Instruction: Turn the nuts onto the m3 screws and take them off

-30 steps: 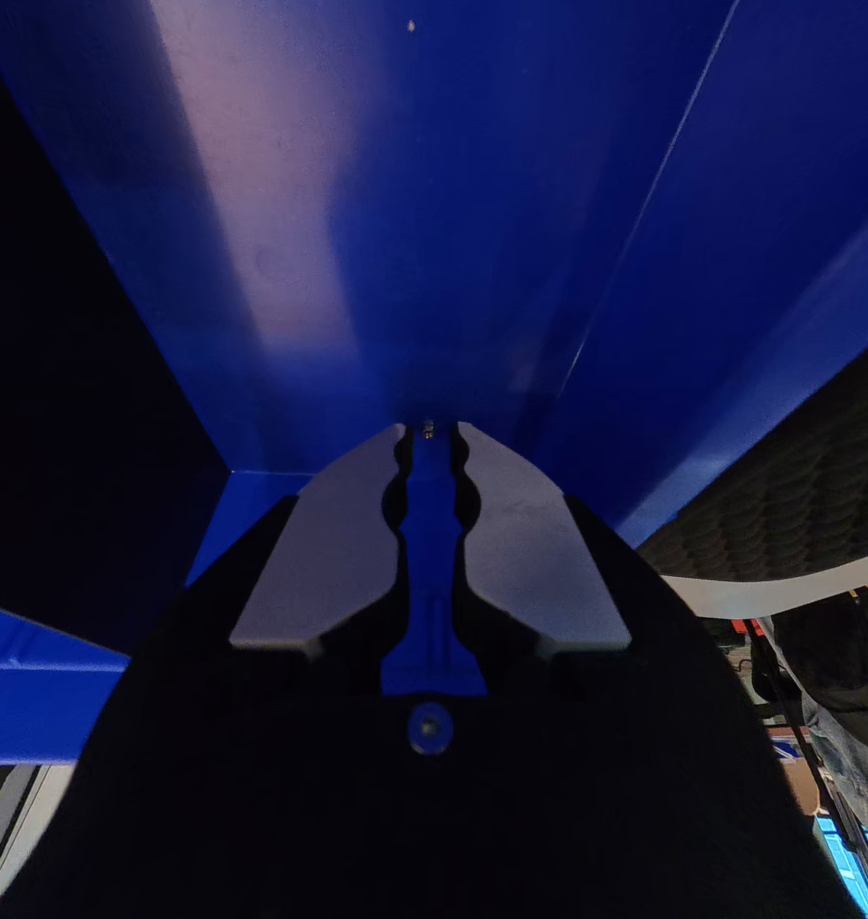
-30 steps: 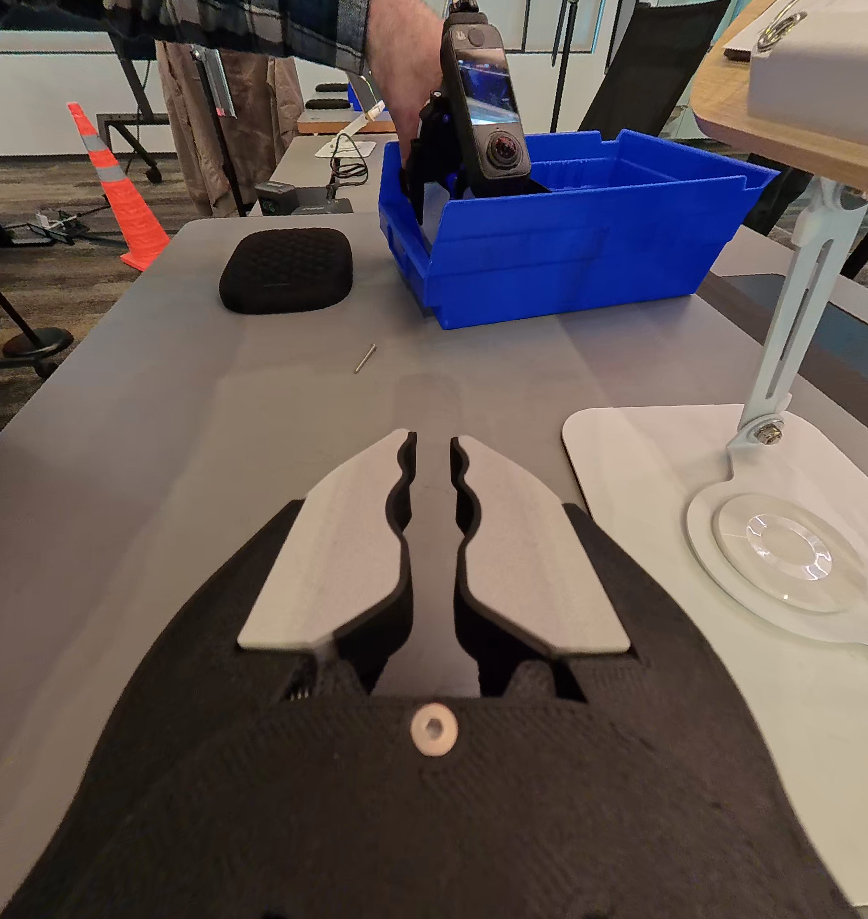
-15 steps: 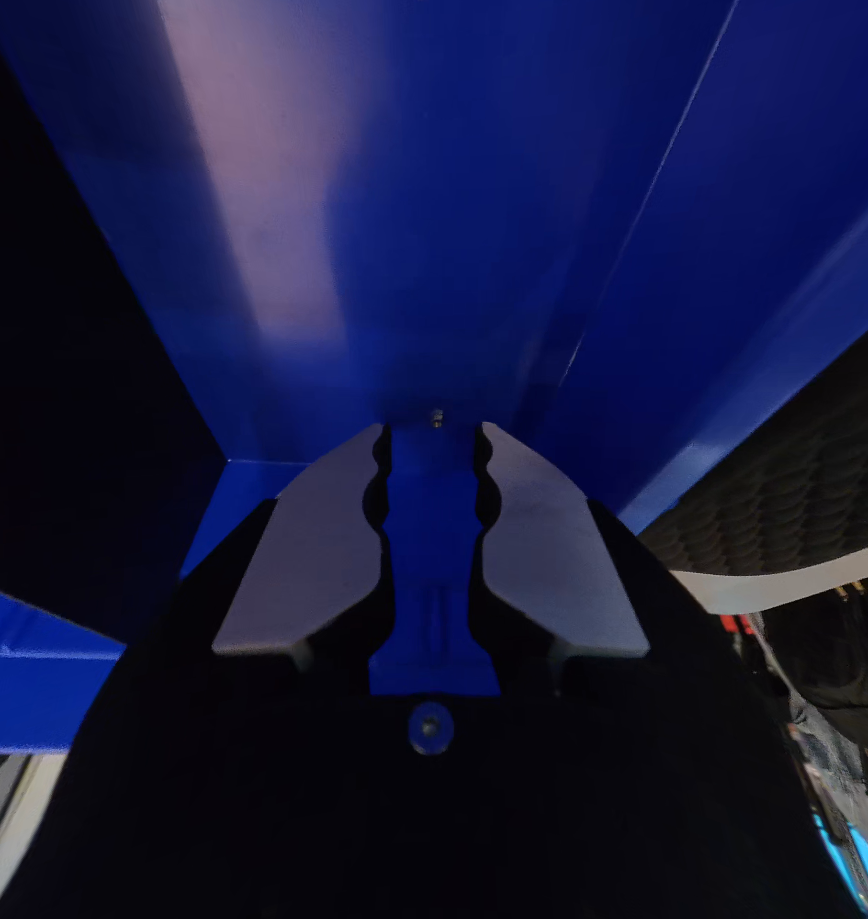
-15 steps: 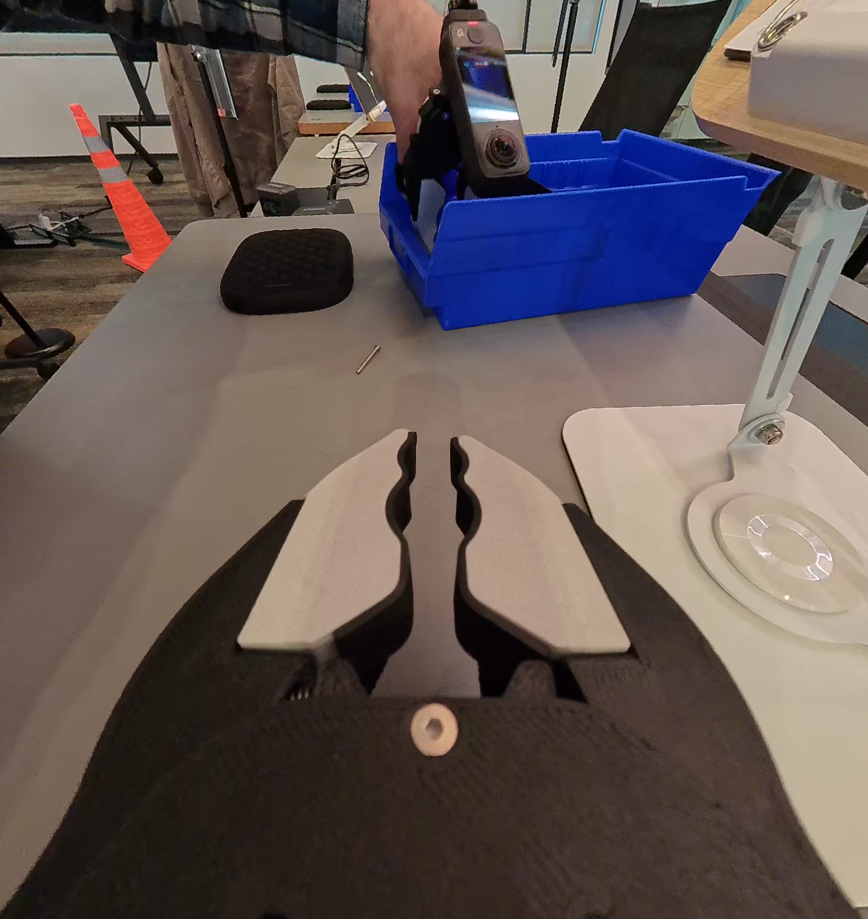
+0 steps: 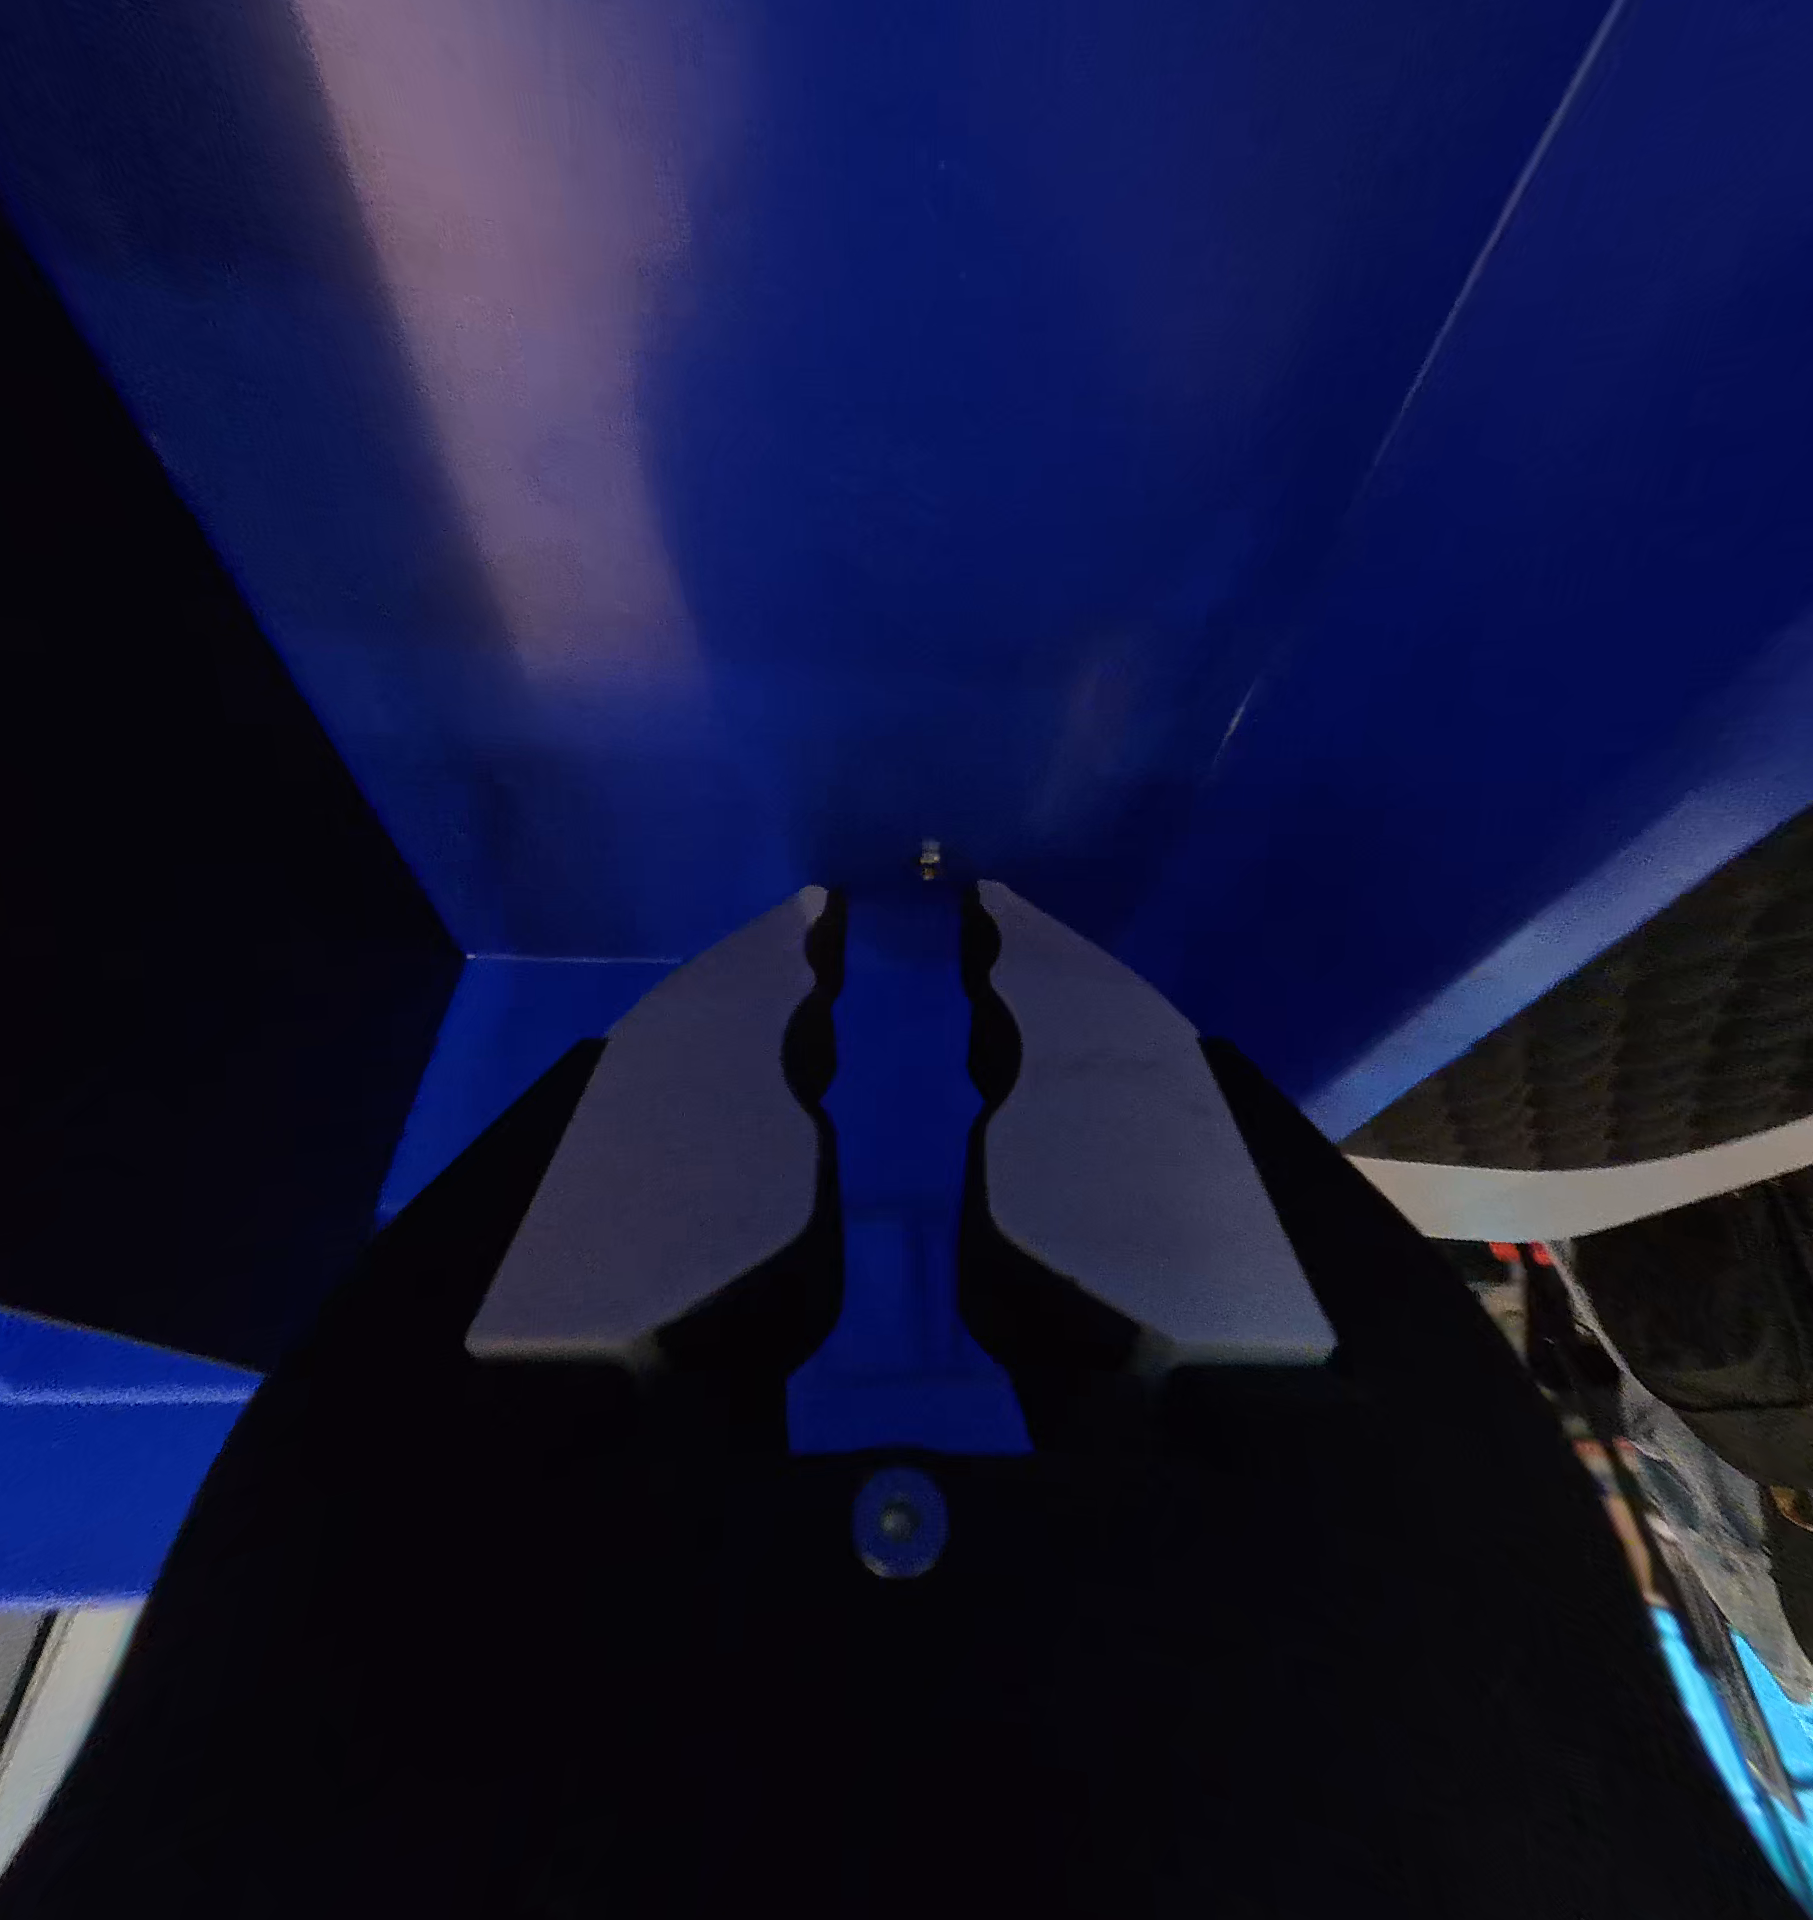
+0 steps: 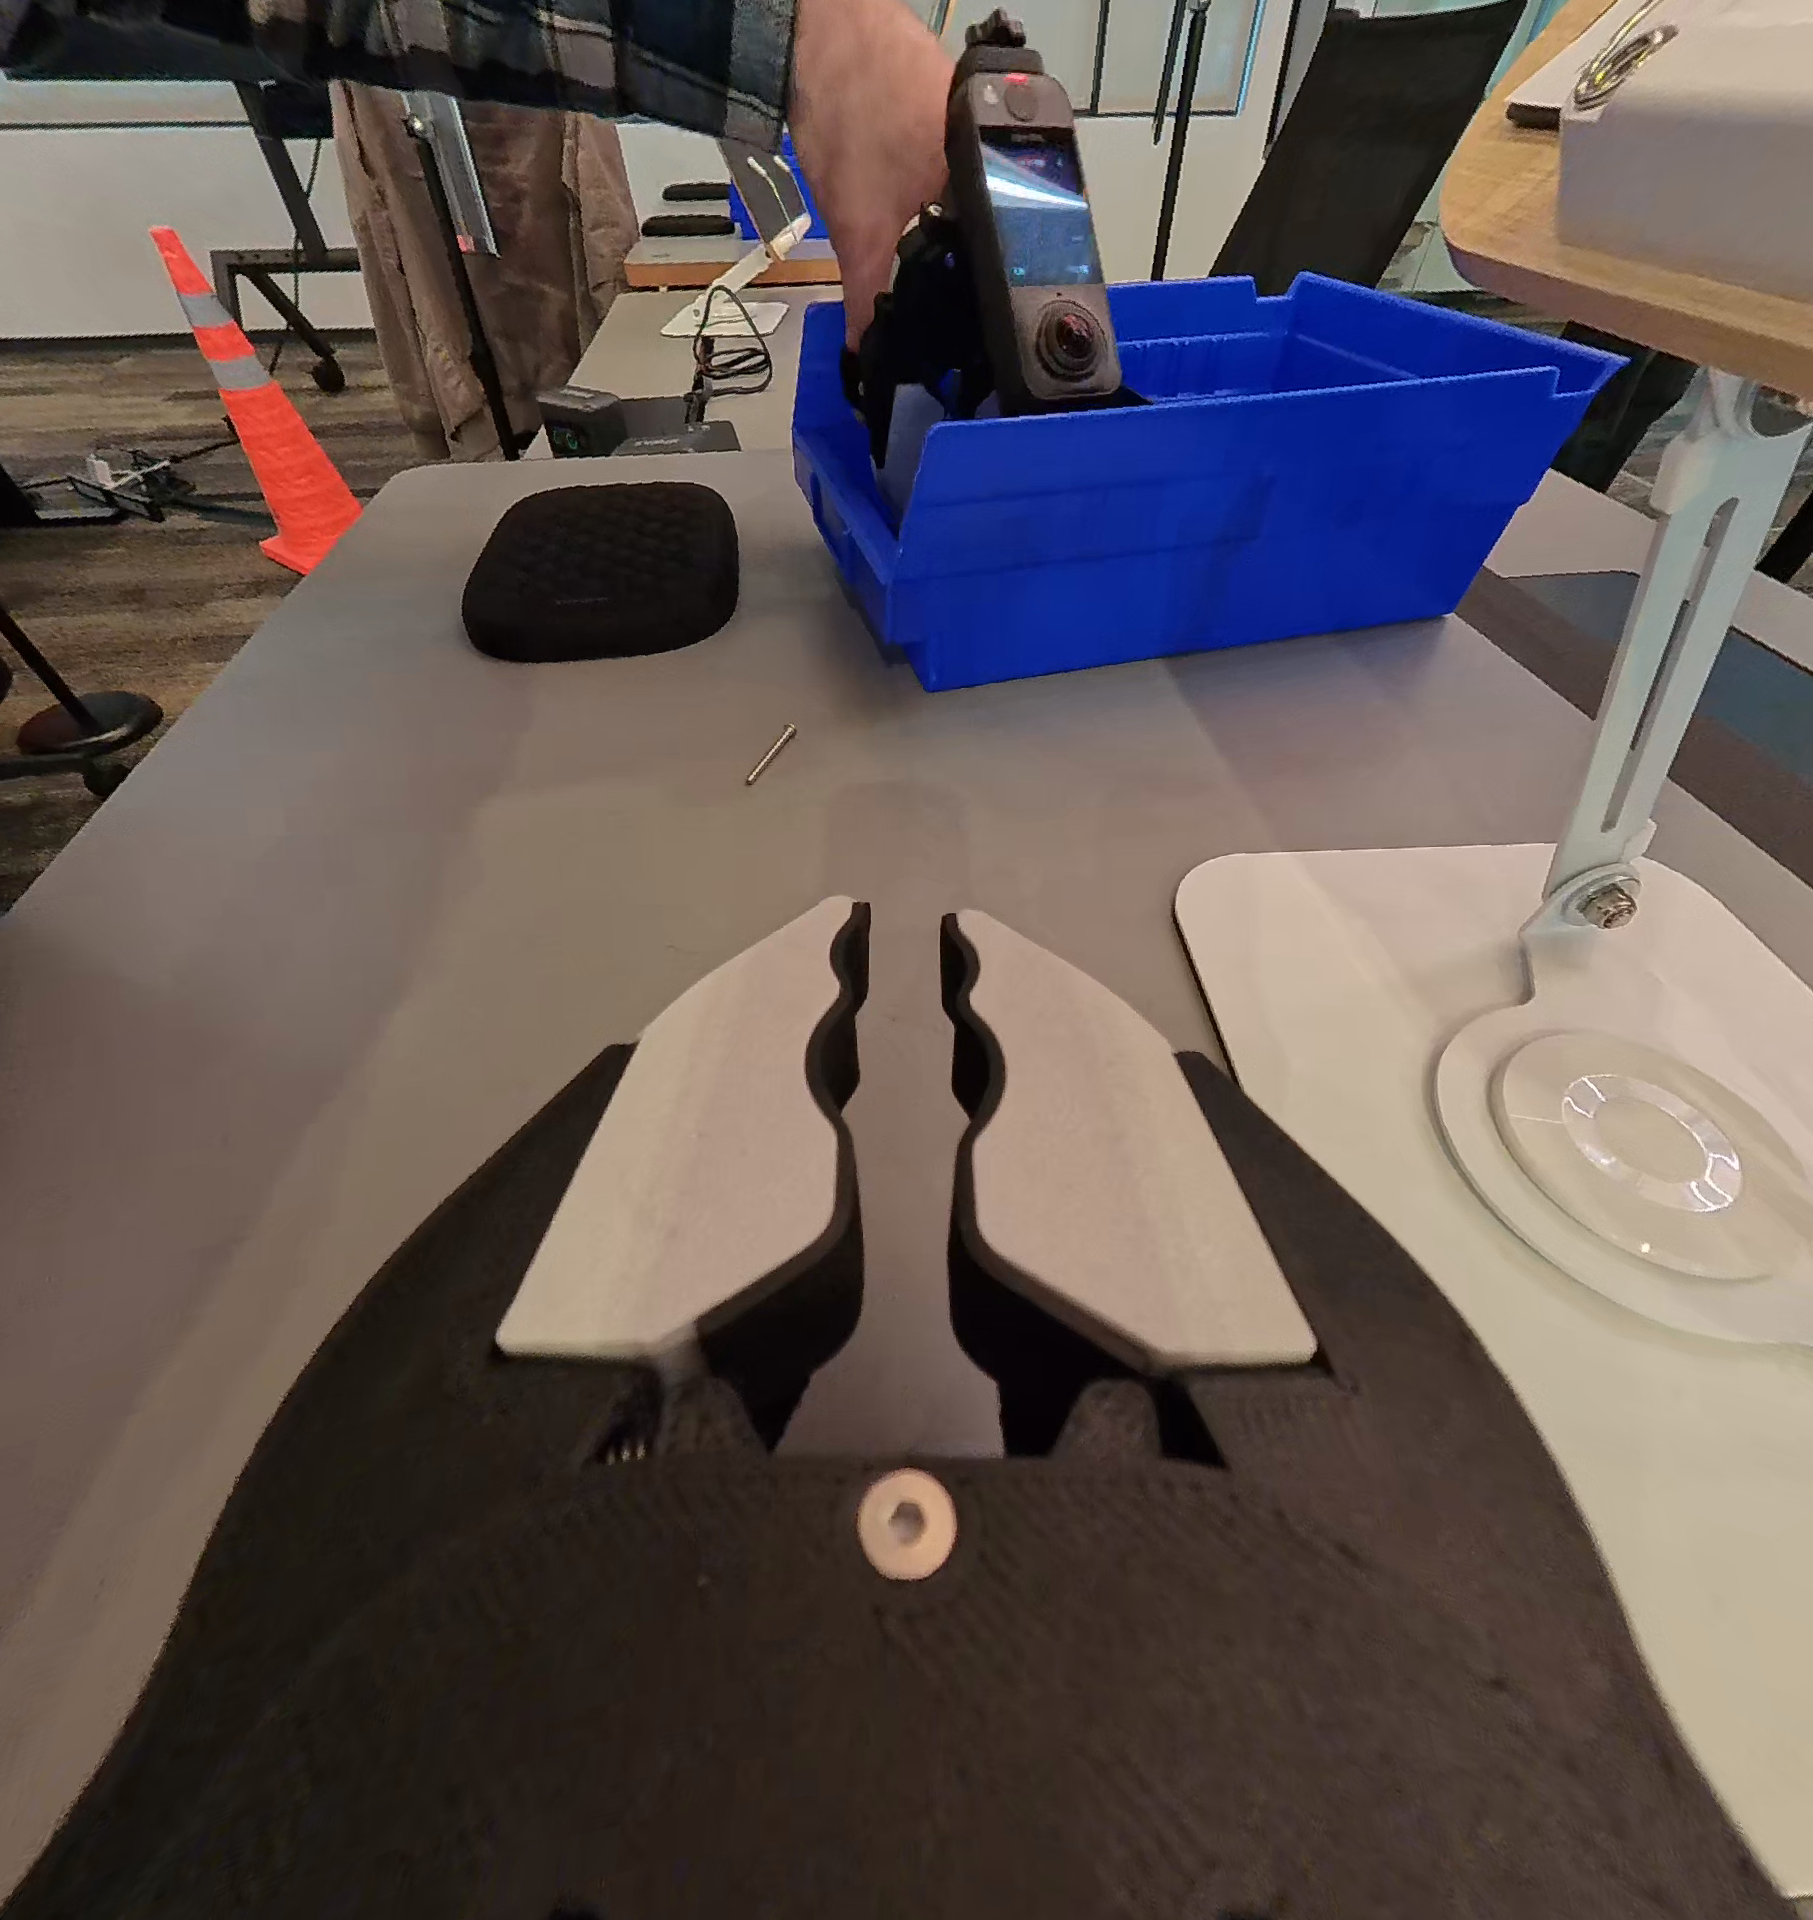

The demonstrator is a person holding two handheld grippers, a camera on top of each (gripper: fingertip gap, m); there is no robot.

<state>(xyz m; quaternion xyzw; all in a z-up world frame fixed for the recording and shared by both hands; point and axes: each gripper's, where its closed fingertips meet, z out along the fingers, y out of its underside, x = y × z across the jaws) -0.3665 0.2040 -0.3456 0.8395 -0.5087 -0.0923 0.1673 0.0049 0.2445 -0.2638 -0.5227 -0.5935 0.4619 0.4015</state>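
Left wrist view, tiny screw (image 5: pixel 927 861) just beyond tool (image 5: pixel 902 902)

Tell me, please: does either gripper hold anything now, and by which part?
Nothing is held. The left gripper is open inside the blue bin; a tiny metal piece lies just past its fingertips. The right gripper is open above the grey table.

Open-plan lab: desks (image 6: pixel 673 343), traffic cone (image 6: pixel 258 416)
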